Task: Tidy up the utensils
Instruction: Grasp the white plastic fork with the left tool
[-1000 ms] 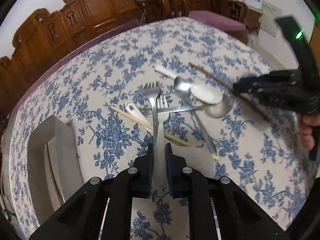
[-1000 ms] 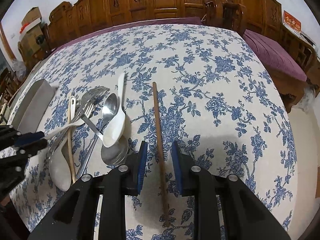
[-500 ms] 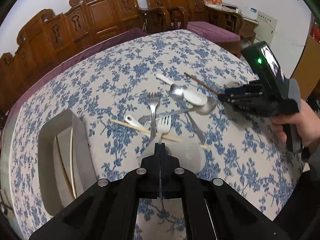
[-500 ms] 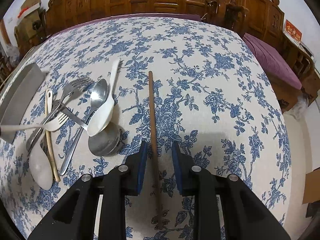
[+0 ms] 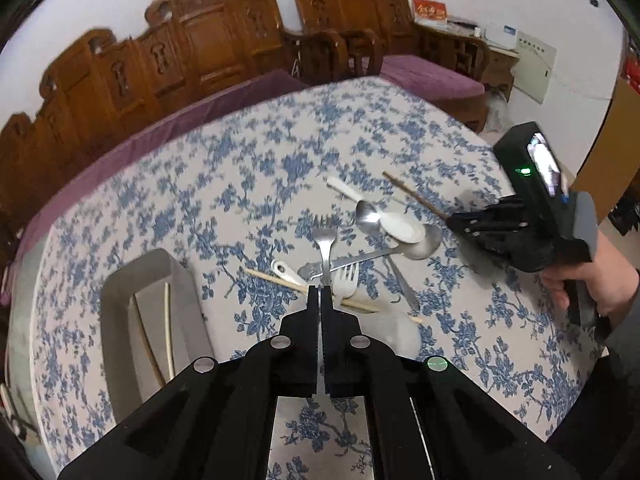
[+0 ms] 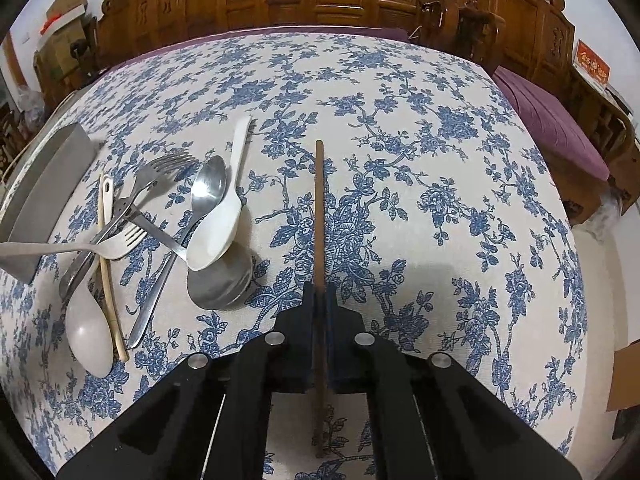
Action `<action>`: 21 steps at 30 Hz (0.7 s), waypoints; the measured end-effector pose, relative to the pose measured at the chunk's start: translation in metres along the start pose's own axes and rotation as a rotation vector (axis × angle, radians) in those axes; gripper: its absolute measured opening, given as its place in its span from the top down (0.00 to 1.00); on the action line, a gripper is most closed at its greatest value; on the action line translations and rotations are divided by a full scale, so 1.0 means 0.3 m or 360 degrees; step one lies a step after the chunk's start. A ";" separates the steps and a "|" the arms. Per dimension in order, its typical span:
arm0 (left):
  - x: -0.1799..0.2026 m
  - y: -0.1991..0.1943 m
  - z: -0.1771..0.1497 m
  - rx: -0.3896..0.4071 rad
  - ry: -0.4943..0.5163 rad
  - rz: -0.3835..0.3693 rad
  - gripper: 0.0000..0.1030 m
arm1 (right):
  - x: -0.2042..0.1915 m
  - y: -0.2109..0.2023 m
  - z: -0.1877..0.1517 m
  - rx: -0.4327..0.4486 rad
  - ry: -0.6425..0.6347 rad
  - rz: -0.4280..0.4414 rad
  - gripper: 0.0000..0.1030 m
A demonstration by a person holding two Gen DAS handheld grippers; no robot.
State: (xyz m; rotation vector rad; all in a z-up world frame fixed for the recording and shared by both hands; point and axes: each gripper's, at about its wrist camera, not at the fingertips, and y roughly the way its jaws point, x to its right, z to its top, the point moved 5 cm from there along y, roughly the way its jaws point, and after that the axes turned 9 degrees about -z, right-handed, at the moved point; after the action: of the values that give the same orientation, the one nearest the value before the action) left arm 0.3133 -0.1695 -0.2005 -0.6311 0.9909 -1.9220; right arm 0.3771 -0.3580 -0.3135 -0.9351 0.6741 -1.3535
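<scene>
I see two risks, the bigger one on the left. My left gripper [image 5: 320,292] is clamped tight on the thin handle of the pale fork [image 6: 120,240]. Its head hangs over the pile, just above the light chopstick [image 6: 107,280]. If I swing toward the grey tray [image 5: 116,300] too low, the tines could snag that stick or the steel fork [image 6: 160,168] and drag the heap across the table [image 6: 400,120].

My right gripper [image 6: 319,292] is closed on the dark chopstick [image 6: 319,208], which lies well apart from the pile. Most of the stick runs out ahead of the jaws. It is thin and round, so it may pivot or slip when lifted.

Count, from big to small:
- One tray.
- Four spoons: the large steel spoon [image 6: 220,284], the white spoon [image 6: 216,232], the greyish spoon [image 6: 88,336] and the slim steel spoon [image 6: 208,184].
- Two forks.
- Two chopsticks outside the tray.
- Inside the tray I think there are two more sticks. The left view is soft there, so I can't be sure.
</scene>
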 end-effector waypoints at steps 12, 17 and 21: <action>-0.065 0.130 -0.104 -0.0229 -0.0327 -0.0237 0.91 | 0.008 -0.001 0.001 -0.0006 0.0034 0.0020 0.94; -0.060 0.144 -0.123 -0.0252 -0.0405 -0.0316 0.91 | 0.013 0.000 0.001 -0.0010 0.0048 0.0018 0.94; -0.051 0.165 -0.140 -0.0280 -0.0418 -0.0338 0.91 | 0.015 0.000 0.002 -0.0011 0.0053 0.0017 0.94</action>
State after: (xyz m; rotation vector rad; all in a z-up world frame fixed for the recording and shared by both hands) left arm 0.3131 -0.1553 -0.2657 -1.0990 0.9605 -1.8822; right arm 0.3781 -0.3623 -0.3127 -0.9151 0.7088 -1.3607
